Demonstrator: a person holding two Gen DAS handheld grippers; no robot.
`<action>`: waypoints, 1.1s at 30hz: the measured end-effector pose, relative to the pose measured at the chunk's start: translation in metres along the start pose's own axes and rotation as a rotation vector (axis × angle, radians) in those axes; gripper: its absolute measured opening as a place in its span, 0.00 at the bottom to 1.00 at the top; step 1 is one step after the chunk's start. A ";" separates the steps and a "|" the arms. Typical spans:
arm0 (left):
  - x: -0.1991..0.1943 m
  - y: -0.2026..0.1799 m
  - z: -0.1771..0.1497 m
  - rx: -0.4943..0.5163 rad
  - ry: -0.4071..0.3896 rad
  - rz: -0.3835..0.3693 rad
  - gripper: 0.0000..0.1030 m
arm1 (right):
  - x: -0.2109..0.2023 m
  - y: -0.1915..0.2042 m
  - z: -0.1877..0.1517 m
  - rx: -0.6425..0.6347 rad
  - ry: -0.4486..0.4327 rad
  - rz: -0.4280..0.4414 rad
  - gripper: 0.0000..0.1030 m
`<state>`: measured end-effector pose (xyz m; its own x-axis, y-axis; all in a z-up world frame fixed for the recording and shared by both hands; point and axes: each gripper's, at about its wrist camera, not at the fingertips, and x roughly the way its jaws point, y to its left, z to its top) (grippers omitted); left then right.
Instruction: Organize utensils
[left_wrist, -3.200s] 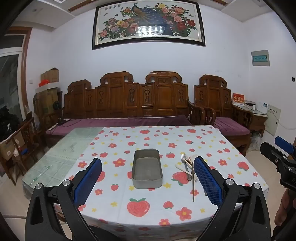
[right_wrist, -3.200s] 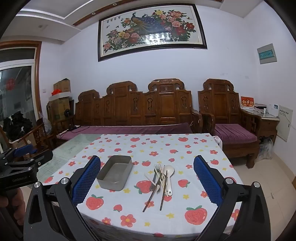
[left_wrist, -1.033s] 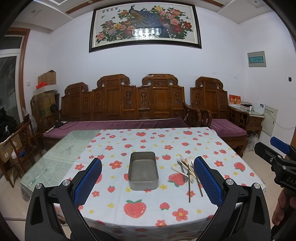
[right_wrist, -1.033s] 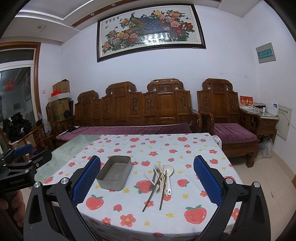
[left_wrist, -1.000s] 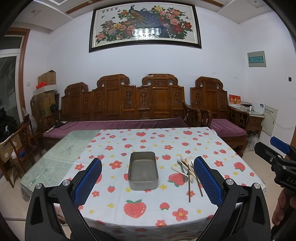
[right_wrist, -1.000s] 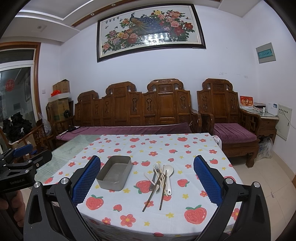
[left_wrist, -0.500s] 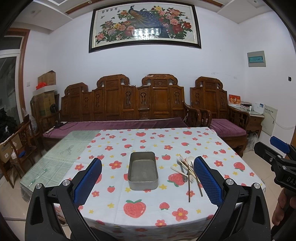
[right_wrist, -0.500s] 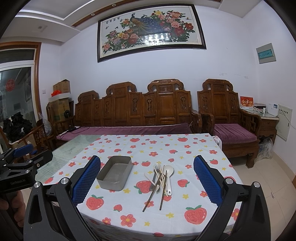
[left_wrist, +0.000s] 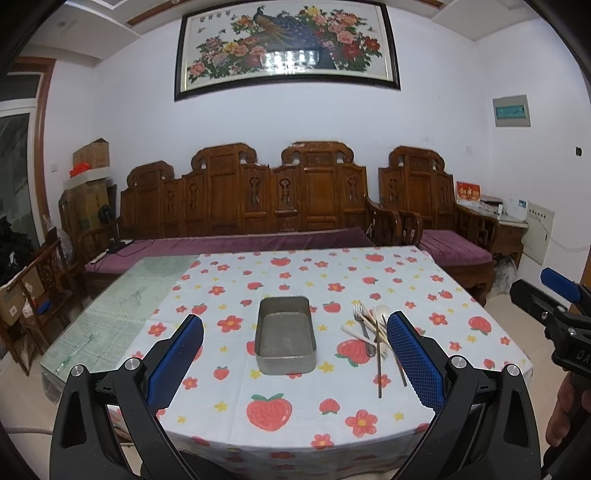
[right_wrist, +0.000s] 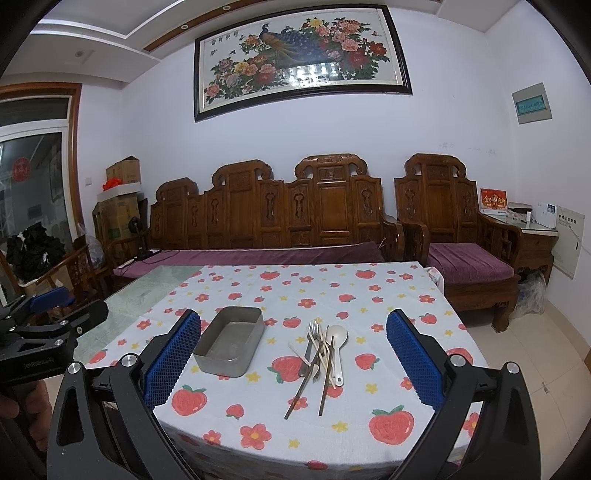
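An empty metal tin (left_wrist: 286, 336) sits on the strawberry tablecloth (left_wrist: 273, 406); it also shows in the right wrist view (right_wrist: 231, 345). To its right lies a pile of utensils (left_wrist: 371, 334): a fork, a white spoon and chopsticks, also in the right wrist view (right_wrist: 321, 354). My left gripper (left_wrist: 293, 360) is open and empty, held back from the table's front edge. My right gripper (right_wrist: 293, 360) is open and empty, also in front of the table. Each gripper shows at the edge of the other's view: the right (left_wrist: 554, 314), the left (right_wrist: 48, 332).
A carved wooden sofa (left_wrist: 258, 206) with purple cushions stands behind the table, with a matching armchair (right_wrist: 454, 236) at the right. Bare glass tabletop (left_wrist: 122, 314) lies left of the cloth. Boxes and chairs stand at the far left.
Both grippers stay open and have barely moved over the last second. Since 3.2 s ago the left gripper has drawn slightly back from the table.
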<state>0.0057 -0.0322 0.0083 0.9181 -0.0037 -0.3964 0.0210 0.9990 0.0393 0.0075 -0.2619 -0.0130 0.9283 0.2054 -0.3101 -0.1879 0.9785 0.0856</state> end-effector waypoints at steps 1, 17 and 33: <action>0.001 -0.002 -0.001 0.002 0.010 -0.005 0.93 | 0.000 -0.001 0.001 0.000 0.004 0.002 0.98; 0.105 -0.015 -0.022 0.067 0.136 -0.089 0.93 | 0.079 -0.035 -0.031 0.002 0.082 -0.008 0.97; 0.216 -0.049 -0.066 0.123 0.331 -0.232 0.93 | 0.194 -0.090 -0.089 0.058 0.309 0.021 0.65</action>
<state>0.1770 -0.0791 -0.1395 0.7069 -0.1932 -0.6804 0.2774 0.9606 0.0155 0.1757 -0.3082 -0.1651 0.7813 0.2313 -0.5798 -0.1792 0.9728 0.1465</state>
